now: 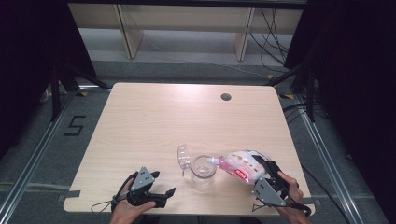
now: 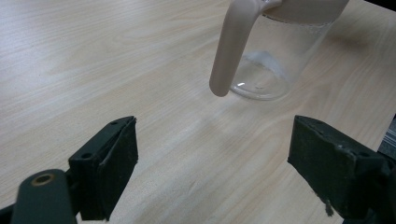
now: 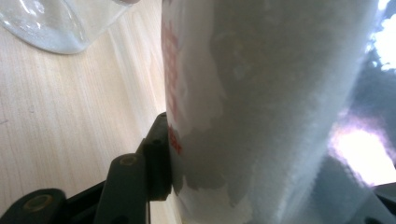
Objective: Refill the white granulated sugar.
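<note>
A clear glass jar stands near the table's front edge, its clear lid flipped open to the left. My right gripper is shut on a soft pouch with a pink and red label, tilted so its white spout reaches over the jar's mouth. In the right gripper view the pouch shows white grains inside, and one finger presses its side. A little white lies in the jar's bottom. My left gripper rests open at the front left, pointing at the jar, empty.
A beige strap hangs down the jar's near side. The wooden table has a round cable hole at the back right. Black frames and cables flank the table on both sides.
</note>
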`<state>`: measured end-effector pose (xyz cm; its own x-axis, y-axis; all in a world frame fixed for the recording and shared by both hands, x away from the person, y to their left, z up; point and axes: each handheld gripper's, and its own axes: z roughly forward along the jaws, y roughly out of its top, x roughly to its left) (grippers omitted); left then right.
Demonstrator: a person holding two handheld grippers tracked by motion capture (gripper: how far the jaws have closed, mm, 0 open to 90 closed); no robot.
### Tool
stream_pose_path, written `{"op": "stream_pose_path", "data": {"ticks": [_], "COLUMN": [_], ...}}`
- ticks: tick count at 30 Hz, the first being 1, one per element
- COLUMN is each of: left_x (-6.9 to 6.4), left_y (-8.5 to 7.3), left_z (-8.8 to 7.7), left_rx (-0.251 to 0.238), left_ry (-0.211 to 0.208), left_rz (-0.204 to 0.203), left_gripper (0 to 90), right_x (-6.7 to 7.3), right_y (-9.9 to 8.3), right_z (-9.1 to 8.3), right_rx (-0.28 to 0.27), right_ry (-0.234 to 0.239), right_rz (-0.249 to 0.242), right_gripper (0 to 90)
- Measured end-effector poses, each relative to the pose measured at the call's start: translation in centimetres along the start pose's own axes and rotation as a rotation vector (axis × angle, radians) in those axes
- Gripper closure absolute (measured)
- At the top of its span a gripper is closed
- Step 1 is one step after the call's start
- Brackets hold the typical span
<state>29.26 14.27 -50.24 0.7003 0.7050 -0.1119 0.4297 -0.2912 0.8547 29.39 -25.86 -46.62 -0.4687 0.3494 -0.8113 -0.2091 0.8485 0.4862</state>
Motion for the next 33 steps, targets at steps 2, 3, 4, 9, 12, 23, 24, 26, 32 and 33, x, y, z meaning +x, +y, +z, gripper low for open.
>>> {"op": "stream_pose_path", "data": {"ticks": [2, 3, 4, 9, 12, 23, 24, 26, 32, 33], "left_x": [0.0, -0.1, 0.0, 0.1, 0.2, 0.4, 0.2, 0.2, 0.3, 0.3], "left_y": [0.0, 0.0, 0.0, 0.0, 0.0, 0.0, 0.0, -0.1, -0.1, -0.1], "left_z": [0.0, 0.0, 0.0, 0.0, 0.1, 0.0, 0.0, 0.1, 0.1, 0.0], "left_rx": [-0.003, -0.014, -0.008, -0.004, 0.0, -0.004, -0.002, 0.0, -0.013, -0.007], "left_ry": [0.0, 0.004, 0.001, -0.001, 0.001, -0.001, 0.001, 0.003, 0.001, 0.001], "left_rz": [-0.007, -0.009, -0.008, -0.002, -0.013, 0.01, -0.015, -0.013, -0.019, -0.021], "left_gripper": [15.3, 15.3, 15.2, 15.2, 15.3, 15.2, 15.3, 15.2, 15.2, 15.2], "right_x": [0.0, 0.0, 0.0, -0.2, 0.1, 0.2, 0.3, 0.5, 0.1, 0.1], "right_y": [0.0, 0.0, 0.1, 0.3, 0.3, 0.6, 0.6, 0.7, 1.0, 1.0], "right_z": [0.0, 0.0, -0.1, -0.1, -0.1, -0.1, -0.1, 0.0, 0.0, 0.0], "right_rx": [0.001, 0.006, 0.009, 0.017, 0.038, 0.061, 0.06, 0.074, 0.066, 0.066], "right_ry": [-0.003, -0.01, -0.014, -0.062, -0.077, -0.131, -0.136, -0.137, -0.152, -0.15], "right_rz": [-0.004, -0.011, -0.018, -0.094, -0.104, -0.236, -0.242, -0.236, -0.336, -0.343], "right_gripper": [51.5, 51.5, 51.5, 51.6, 51.7, 52.0, 52.1, 52.2, 52.4, 52.4]}}
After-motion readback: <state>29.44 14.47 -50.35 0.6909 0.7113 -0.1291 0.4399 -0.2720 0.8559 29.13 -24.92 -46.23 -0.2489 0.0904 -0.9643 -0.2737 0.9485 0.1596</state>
